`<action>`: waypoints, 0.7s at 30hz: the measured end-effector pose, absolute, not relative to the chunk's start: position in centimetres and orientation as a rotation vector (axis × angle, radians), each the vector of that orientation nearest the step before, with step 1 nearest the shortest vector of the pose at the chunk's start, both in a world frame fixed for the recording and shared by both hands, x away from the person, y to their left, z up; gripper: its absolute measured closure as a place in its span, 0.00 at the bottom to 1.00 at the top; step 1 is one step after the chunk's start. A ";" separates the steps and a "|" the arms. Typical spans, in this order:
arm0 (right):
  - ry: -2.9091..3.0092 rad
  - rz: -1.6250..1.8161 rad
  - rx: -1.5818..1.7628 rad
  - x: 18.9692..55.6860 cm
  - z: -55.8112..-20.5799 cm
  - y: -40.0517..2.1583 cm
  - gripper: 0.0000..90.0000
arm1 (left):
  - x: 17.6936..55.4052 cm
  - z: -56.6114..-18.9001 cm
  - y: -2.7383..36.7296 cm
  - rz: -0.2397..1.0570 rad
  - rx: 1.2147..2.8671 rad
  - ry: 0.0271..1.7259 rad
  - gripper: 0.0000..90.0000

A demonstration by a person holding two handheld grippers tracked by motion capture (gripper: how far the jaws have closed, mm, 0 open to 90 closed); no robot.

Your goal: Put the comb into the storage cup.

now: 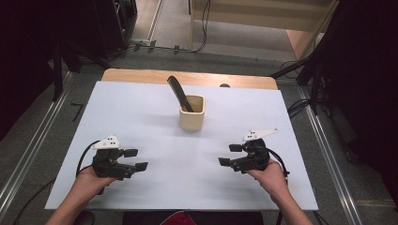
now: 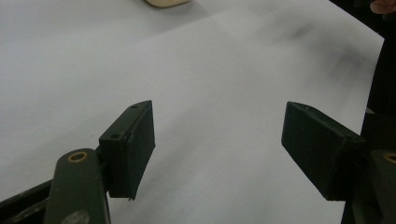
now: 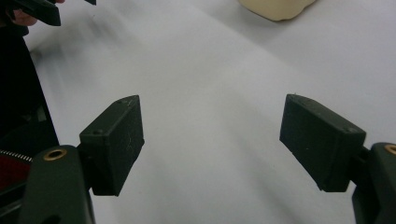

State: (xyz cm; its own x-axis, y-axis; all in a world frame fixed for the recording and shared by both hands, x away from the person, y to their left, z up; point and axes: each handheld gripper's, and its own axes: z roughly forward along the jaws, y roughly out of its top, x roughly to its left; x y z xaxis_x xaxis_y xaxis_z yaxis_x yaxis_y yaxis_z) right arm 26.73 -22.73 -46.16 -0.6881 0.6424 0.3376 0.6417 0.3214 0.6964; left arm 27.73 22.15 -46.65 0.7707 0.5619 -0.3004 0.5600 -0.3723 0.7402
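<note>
1. Two black two-jaw grippers, one cream square ceramic cup (image 1: pixel 192 114) and one dark long-handled utensil (image 1: pixel 179 92) are sitting on or over the white rectangular table sheet (image 1: pixel 141 108).
2. The left gripper (image 1: pixel 134 159) is hovering at the near left of the sheet, its jaws spread wide with nothing between them; in the left gripper view they are framing bare white surface.
3. The cup is standing upright at the centre, farther back than both grippers and between them, well apart from each; the utensil is leaning in it, handle tilting up and to the left.
4. The right gripper (image 1: pixel 229 154) is hovering at the near right, jaws likewise gaping wide and empty.
5. Each of the person's hands is gripping its tool from behind, forearms angling inward, jaws pointing toward the table's middle.
</note>
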 end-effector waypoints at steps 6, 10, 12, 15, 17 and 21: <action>2.524 1.349 1.254 26.1 -46.2 -23.4 0.22 | 27.7 -46.6 22.2 0.004 2.053 0.836 0.30; 2.513 1.340 1.253 25.6 -46.2 -23.9 0.22 | 27.7 -46.7 22.2 0.004 2.052 0.835 0.30; 2.503 1.343 1.260 25.5 -46.3 -24.2 0.22 | 27.7 -46.7 22.1 0.005 2.053 0.833 0.30; 2.487 1.349 1.266 25.3 -46.3 -24.6 0.22 | 27.7 -46.7 22.1 0.004 2.055 0.832 0.30; 2.472 1.351 1.278 25.0 -46.6 -25.1 0.22 | 27.7 -46.7 22.2 0.003 2.053 0.832 0.30; 2.463 1.327 1.291 24.6 -46.8 -25.7 0.22 | 27.6 -46.7 22.2 0.004 2.057 0.834 0.30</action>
